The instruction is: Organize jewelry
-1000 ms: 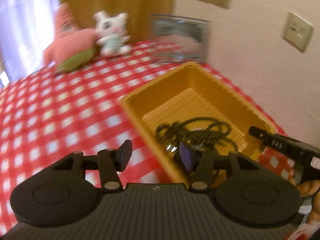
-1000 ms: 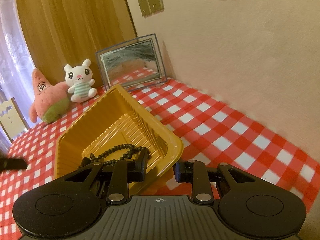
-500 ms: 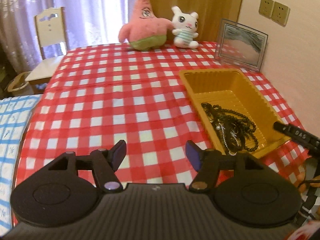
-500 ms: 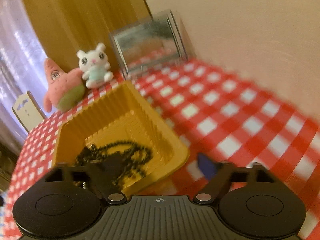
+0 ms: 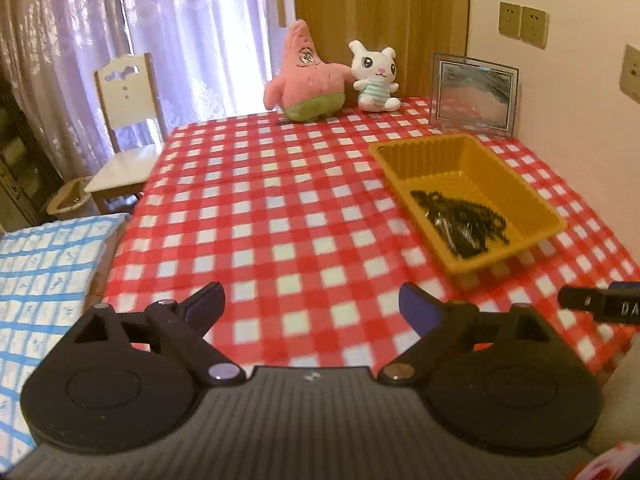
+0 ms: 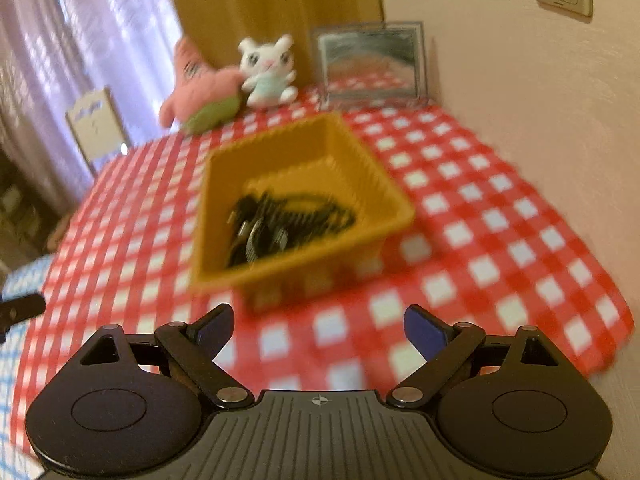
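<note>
The left wrist view is sharp and wide: it shows the whole table with its red-and-white checked cloth (image 5: 280,216), a white wooden chair (image 5: 124,120) beside it, lilac lace curtains (image 5: 140,32), and at the left a blue-checked fabric (image 5: 44,264) that the right wrist view only catches at its edge. The right wrist view is blurred, but it looks more directly into the yellow tray (image 6: 384,184), so the jewelry (image 6: 280,220), a dark tangle of beaded strings with some shiny parts, is seen better there; it lies in the near end of the tray (image 5: 532,208). The left gripper (image 5: 311,300) is opening its jaws very wide, with nothing between them, only cloth below. The right gripper (image 6: 319,326) stands wide open too and is empty, just short of the tray. At the far side a pink star plush (image 5: 306,72) and a white bunny plush (image 5: 376,76) lean together, and a glass-framed picture (image 5: 474,96) stands near the wall. The tray is thin ribbed plastic, rectangular.
</note>
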A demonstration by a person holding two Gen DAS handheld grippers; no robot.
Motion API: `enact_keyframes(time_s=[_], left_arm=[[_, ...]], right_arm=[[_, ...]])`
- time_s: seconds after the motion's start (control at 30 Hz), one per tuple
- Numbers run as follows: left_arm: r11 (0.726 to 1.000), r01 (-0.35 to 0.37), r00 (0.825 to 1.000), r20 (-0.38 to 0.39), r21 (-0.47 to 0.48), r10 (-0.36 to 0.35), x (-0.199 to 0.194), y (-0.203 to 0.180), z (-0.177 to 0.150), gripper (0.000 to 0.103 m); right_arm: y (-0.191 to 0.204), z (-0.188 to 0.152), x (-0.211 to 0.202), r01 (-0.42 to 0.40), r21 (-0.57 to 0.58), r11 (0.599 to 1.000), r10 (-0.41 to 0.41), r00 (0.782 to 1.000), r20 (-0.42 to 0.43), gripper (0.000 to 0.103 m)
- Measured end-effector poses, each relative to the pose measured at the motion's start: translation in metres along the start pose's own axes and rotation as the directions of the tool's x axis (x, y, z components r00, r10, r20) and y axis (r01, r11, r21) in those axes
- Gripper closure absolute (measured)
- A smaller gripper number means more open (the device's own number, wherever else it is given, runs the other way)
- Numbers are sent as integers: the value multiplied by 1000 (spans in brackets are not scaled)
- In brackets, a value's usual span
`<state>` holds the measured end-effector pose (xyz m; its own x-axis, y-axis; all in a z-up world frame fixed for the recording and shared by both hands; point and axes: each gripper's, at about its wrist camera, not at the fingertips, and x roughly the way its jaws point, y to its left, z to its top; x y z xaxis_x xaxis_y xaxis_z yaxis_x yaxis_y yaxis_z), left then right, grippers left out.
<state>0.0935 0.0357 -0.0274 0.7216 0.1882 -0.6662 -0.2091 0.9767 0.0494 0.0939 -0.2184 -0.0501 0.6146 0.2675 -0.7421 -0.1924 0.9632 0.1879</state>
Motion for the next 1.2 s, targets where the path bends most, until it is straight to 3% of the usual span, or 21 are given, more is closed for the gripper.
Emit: enact_keyframes(time_s=[0.13,0.23,0.4,0.6,1.2], left_arm=[[1000,26,999,-34,2,-26,-33,13,-30,13],[997,66,993,-95,-50,-70,-57,22,-49,15],[993,90,985,-143,-71,-99,-94,25,-73,15],[994,85,985,-148,-62,-94,-119,18,-90,15],[994,105,985,-134,-43,-110,-130,-17,-87,15]], right_arm=[[30,-41,-32,11,-26,1000,-11,1000,-6,12],[49,-65,-55,32,-62,998,-33,999,-10,12],[70,-87,-81,-23,-97,995,14,996,-92,12],[75,-95,-104,-55,-119,991,43,994,-103,12],[48,-96,-130,-70,-100,993,61,994,-93,12]])
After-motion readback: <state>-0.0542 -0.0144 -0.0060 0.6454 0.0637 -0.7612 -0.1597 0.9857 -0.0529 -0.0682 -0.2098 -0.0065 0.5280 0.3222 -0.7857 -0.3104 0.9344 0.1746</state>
